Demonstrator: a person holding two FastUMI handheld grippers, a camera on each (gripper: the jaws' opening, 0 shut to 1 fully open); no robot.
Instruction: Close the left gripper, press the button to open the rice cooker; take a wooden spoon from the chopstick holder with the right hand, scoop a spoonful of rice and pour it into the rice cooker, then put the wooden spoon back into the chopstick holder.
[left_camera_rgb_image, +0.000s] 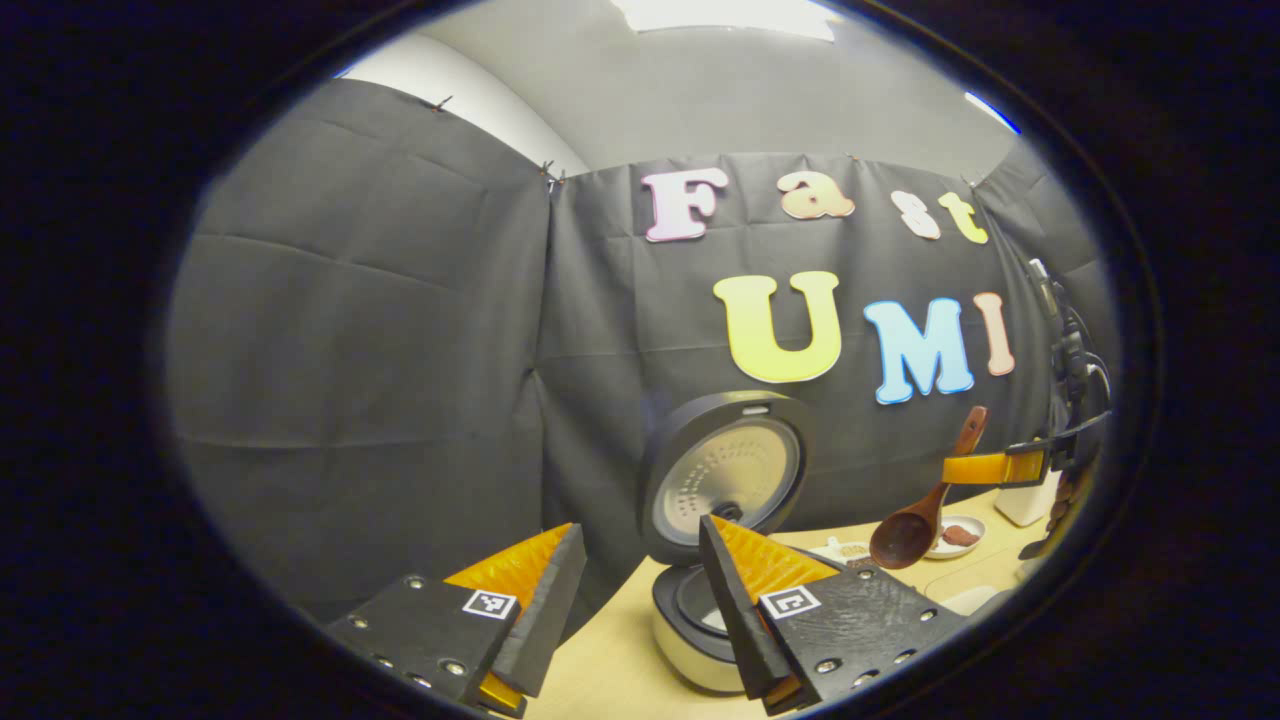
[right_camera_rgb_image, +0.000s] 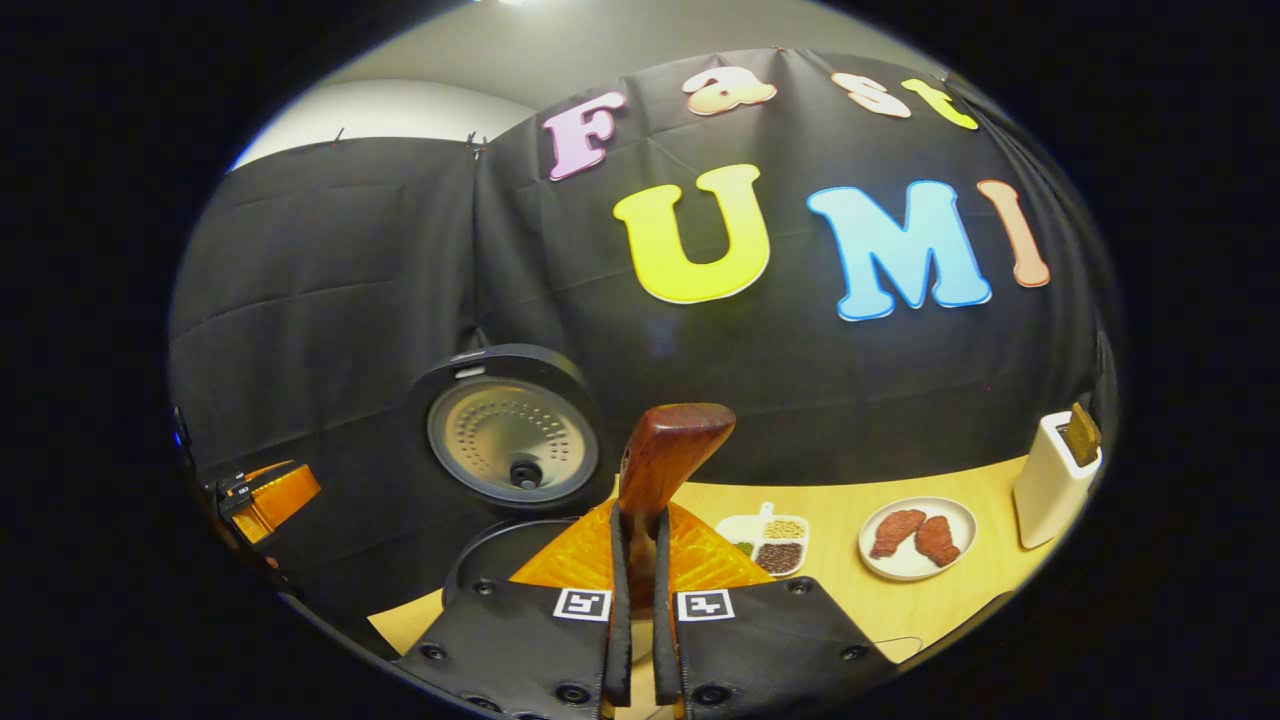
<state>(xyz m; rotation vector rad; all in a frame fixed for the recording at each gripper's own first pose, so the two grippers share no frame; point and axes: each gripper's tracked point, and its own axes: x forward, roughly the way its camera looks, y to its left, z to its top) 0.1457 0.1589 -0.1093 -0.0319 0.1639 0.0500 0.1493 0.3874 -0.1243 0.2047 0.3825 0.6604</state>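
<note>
Right gripper (right_camera_rgb_image: 640, 560) sits nearest the lens in the right gripper view: both fingers pinched tight on the wooden spoon (right_camera_rgb_image: 668, 455) handle, handle end sticking up between them. Left gripper view catches the same gripper farther off at right, with the spoon's bowl (left_camera_rgb_image: 903, 538) hanging low, tilted down-left over the table (left_camera_rgb_image: 610, 660). Can't tell if the bowl carries any rice.

Left gripper (left_camera_rgb_image: 640, 590) is wide, fingers well apart, nothing between them. It hovers near the rice cooker (left_camera_rgb_image: 700, 640), which shows partly behind its right finger.

Rice cooker lid (right_camera_rgb_image: 512, 425) is open, standing roughly upright, perforated inner plate facing the cameras. Inner pot (right_camera_rgb_image: 490, 570) rim is visible below it; contents can't be made out from either view.

Containers on the table, right gripper view:
- divided dish (right_camera_rgb_image: 768, 542) just right of the gripper fingers: separate compartments of pale grains, dark grains and something green.
- round plate (right_camera_rgb_image: 918, 538) beside it, touching nothing, with two reddish-brown pieces of meat (right_camera_rgb_image: 915, 533) side by side.
- chopstick holder (right_camera_rgb_image: 1050, 480), white, upright, near the table's right edge, well apart from the cooker; one dark wooden utensil top (right_camera_rgb_image: 1082, 432) pokes out of it.

Left gripper view shows the plate (left_camera_rgb_image: 955, 538) just behind the spoon bowl.
</note>
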